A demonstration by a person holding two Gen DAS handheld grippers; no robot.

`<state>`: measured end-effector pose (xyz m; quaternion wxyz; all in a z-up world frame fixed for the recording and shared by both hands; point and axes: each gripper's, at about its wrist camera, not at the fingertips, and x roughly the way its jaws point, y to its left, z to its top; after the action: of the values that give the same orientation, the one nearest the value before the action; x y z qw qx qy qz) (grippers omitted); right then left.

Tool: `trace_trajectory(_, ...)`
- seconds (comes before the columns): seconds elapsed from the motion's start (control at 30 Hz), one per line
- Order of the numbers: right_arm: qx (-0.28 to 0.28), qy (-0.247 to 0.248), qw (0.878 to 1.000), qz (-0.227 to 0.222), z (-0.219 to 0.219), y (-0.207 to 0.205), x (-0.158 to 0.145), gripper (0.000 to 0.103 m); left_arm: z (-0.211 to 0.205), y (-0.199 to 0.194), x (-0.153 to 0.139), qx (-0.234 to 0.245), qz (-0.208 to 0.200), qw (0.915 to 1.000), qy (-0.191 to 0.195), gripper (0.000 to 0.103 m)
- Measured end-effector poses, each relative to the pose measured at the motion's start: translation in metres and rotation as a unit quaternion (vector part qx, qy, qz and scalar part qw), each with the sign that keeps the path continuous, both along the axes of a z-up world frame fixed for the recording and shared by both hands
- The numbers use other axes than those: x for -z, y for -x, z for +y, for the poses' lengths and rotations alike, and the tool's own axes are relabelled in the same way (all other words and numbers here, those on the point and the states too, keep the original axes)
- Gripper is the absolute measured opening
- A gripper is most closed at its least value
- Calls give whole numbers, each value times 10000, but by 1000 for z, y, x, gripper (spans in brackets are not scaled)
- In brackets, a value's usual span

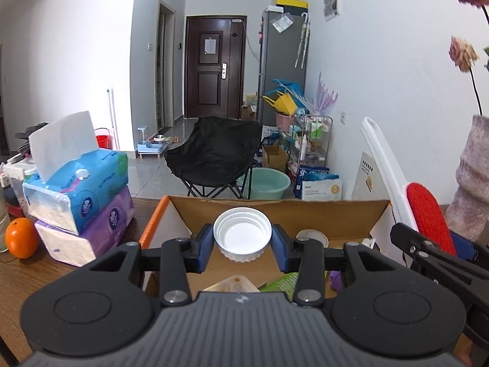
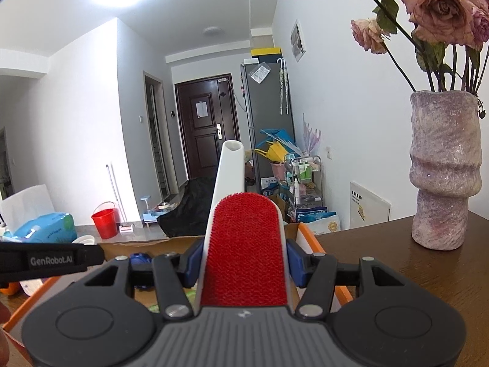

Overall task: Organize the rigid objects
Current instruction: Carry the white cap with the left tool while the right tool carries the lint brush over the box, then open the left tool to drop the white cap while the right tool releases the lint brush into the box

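The inside of the cardboard box [image 1: 275, 206] is mostly hidden in the left wrist view: the left gripper [image 1: 242, 241] and the white lid [image 1: 242, 234] clamped between its blue pads cover the middle of the floor. Near the camera, a tan packet [image 1: 233, 284], a green packet [image 1: 282, 281] and something purple [image 1: 336, 279] show only as slivers behind the gripper's body, too little to tell what they are. A round pale thing [image 1: 311, 235] far right in the box is half covered by the right finger.

In the right wrist view, the lint brush [image 2: 244, 238] runs under the right gripper [image 2: 244, 263], its near end hidden. A small blue object [image 2: 139, 258] behind the linkage cannot be identified. The dried roses [image 2: 440, 9] are cut off by the picture's top right edge.
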<state>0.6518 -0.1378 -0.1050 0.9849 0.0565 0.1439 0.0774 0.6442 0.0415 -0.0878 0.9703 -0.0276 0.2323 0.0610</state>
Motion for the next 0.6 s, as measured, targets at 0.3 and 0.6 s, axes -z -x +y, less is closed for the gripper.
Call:
trace_trajectory(0.3,38,203,9994,278,-3,-3,3,96,7,8,-5,-160,-126,9997,-122,98)
trace_trajectory(0.6,89,100,9996,229,-8,0,-3,103,24,13,-10,-382,-99,9992,-4,103)
